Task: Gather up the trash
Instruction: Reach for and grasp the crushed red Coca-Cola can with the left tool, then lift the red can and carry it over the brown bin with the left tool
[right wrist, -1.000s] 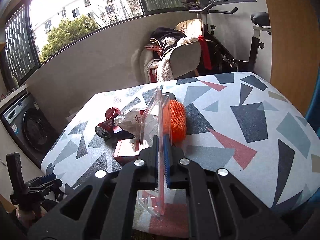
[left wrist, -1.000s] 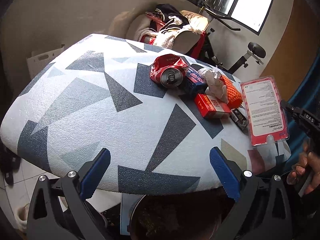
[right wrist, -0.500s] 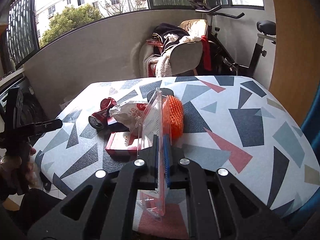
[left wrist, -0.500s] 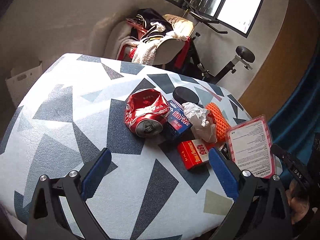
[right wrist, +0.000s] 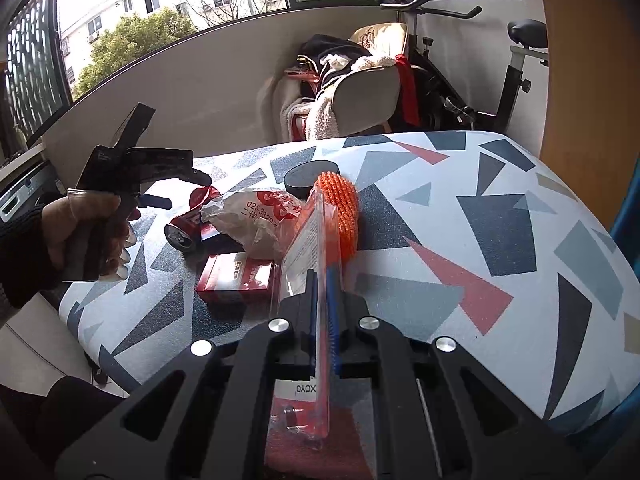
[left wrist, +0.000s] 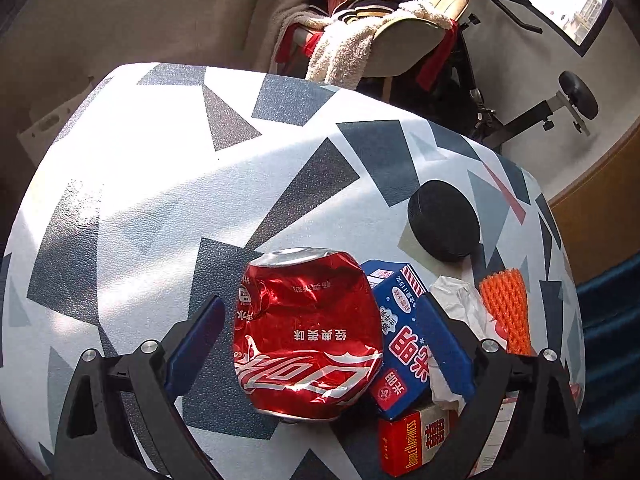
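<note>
table (left wrist: 168, 184): round-edged top, white cloth with grey, navy and red triangles
can (left wrist: 308, 336): crushed red soda can, the landmark; lying on its side on the table, silver end toward the far side in the left wrist view
left gripper (left wrist: 320, 344): jaws spread wide, blue pads either side of the can, not touching it; right pad overlaps the blue box
left hand (right wrist: 80, 232): seen from the right wrist view, gripping the left gripper's handle, dark sleeve
blue box (left wrist: 400, 344): small carton touching the can's right side
red box (left wrist: 416, 440): flat cigarette-type pack, just right of the can and nearer the camera, partly under the blue box
bag (right wrist: 252, 216): crumpled white plastic with red print, right of the can beyond the blue box
orange net (left wrist: 506, 312): foam mesh sleeve, right of the can past the bag
black disc (left wrist: 444, 222): round, flat, right of and beyond the can, apart from it
right gripper (right wrist: 322, 292): jaws pressed together, pinching the blister pack edge-on
blister pack (right wrist: 308, 264): clear plastic with printed card, held upright above the table edge, right of the can near the red box
chair (right wrist: 360, 92): beyond the table, far behind the can, heaped with clothes and a towel
</note>
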Demonstrator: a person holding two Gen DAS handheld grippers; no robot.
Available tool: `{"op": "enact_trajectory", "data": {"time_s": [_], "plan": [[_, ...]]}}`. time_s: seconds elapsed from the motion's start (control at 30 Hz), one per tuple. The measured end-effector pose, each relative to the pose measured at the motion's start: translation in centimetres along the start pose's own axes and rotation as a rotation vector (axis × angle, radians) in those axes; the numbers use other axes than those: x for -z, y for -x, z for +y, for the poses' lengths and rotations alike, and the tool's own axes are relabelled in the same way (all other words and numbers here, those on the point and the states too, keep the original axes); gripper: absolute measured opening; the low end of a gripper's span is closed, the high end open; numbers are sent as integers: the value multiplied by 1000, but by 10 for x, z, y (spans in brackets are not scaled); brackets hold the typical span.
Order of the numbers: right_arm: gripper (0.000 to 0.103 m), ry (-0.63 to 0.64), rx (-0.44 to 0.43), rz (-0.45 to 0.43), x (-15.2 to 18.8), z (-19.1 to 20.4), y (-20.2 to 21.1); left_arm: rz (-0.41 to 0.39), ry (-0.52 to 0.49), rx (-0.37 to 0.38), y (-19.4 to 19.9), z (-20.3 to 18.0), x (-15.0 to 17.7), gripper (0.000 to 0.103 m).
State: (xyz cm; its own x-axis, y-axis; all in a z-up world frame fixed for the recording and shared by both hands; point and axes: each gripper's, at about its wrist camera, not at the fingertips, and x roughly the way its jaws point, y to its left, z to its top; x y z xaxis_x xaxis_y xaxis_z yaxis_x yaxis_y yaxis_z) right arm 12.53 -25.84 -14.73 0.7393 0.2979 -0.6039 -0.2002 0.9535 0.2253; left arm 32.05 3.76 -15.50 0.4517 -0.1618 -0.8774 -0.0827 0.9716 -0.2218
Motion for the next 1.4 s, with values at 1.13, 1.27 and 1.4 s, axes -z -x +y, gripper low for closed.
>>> {"op": "enact_trajectory", "data": {"time_s": [1.13,1.27,1.4], "plan": [[9,12,-36,-12,-1,7,-1,-8,-21,229,51,50,10,7],[9,13,-37,-9,-1,10,1,-21,-52,211,56,50,23,7],[9,26,-41,-15,-2,15,8,-29,-85,227,69,46,39,7]]}}
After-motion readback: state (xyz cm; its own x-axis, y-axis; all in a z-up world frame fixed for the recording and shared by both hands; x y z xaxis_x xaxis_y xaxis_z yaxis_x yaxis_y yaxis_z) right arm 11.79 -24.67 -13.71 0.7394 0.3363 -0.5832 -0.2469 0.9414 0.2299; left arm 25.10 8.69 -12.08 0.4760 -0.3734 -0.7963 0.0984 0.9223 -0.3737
